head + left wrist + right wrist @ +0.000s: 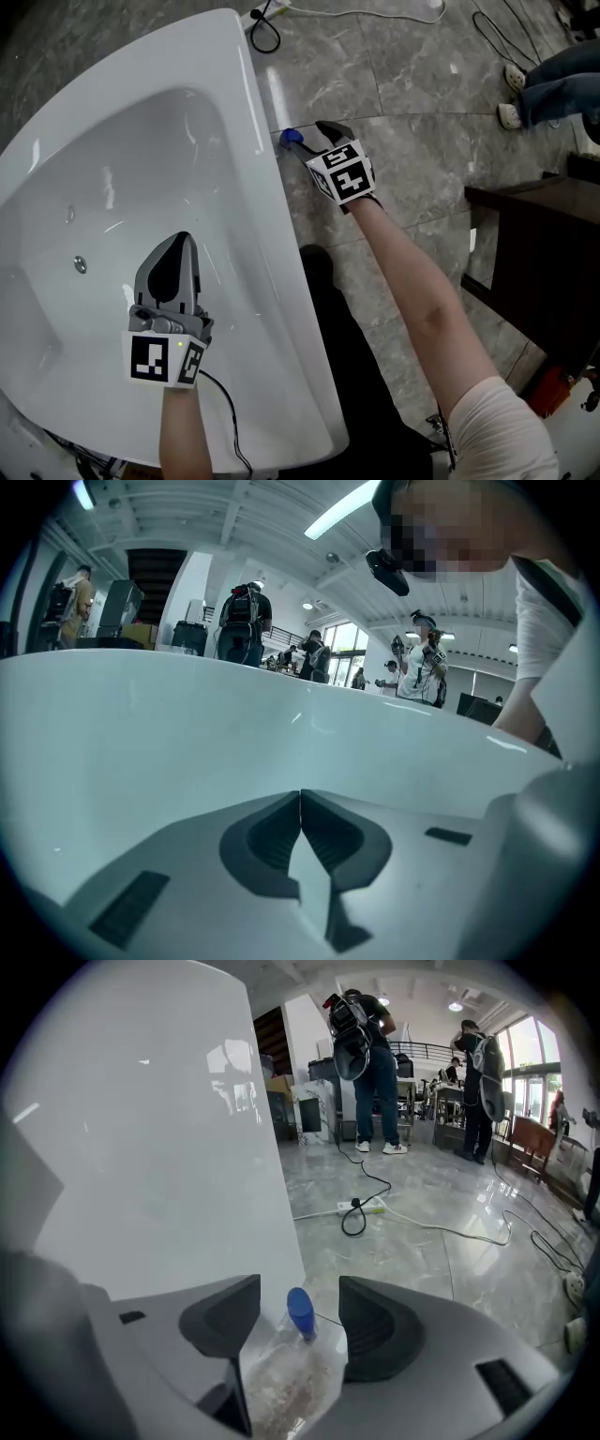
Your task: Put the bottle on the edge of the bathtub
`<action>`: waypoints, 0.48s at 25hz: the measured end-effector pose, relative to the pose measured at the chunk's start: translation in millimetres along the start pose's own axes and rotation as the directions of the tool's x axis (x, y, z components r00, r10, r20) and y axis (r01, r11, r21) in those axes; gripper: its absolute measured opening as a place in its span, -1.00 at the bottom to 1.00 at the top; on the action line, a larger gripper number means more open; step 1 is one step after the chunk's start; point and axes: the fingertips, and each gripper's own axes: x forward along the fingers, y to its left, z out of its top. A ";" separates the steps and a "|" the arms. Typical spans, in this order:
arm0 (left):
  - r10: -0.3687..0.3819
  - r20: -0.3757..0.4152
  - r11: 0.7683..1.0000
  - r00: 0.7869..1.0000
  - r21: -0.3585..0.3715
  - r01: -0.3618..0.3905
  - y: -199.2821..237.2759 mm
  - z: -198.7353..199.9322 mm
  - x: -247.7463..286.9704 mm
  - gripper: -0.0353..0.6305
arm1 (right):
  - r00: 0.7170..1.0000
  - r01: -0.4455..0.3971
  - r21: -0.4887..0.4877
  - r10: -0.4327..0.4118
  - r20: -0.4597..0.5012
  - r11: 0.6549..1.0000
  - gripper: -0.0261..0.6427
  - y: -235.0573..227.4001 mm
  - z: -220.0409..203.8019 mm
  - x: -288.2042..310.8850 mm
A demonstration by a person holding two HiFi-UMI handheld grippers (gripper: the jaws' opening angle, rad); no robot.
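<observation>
Right gripper [323, 131] is down low at the marble floor [412, 122], hard beside the outer wall of the white bathtub [281, 246]. Its fingers stand wide apart, and right between them sits the bottle [292, 1363]: clear body, blue cap [300, 1312] pointing away past the fingertips. The cap is clear of both fingers; whether the fingers touch the body I can't make out. From the head view only that blue cap [291, 138] peeks out just left of the fingers, touching or nearly touching the tub wall [169, 1147].

Over on the other side, the left gripper [183, 239] hovers above the inside of the tub, its fingers pressed together with nothing between them, and the tub's smooth white basin [187, 733] ahead of the fingertips.
</observation>
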 end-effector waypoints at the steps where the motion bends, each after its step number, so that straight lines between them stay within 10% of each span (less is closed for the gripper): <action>1: -0.008 -0.001 1.000 1.000 -0.006 0.008 -2.9 1.9 -2.3 -0.72 | 1.000 -0.006 0.017 0.006 0.004 1.000 -0.17 2.5 2.9 -5.1; 12: -0.051 0.035 0.997 0.998 -0.058 0.053 -14.5 40.9 -43.5 -0.73 | 0.995 -0.096 0.200 0.090 0.037 0.975 -0.18 28.6 31.8 -87.7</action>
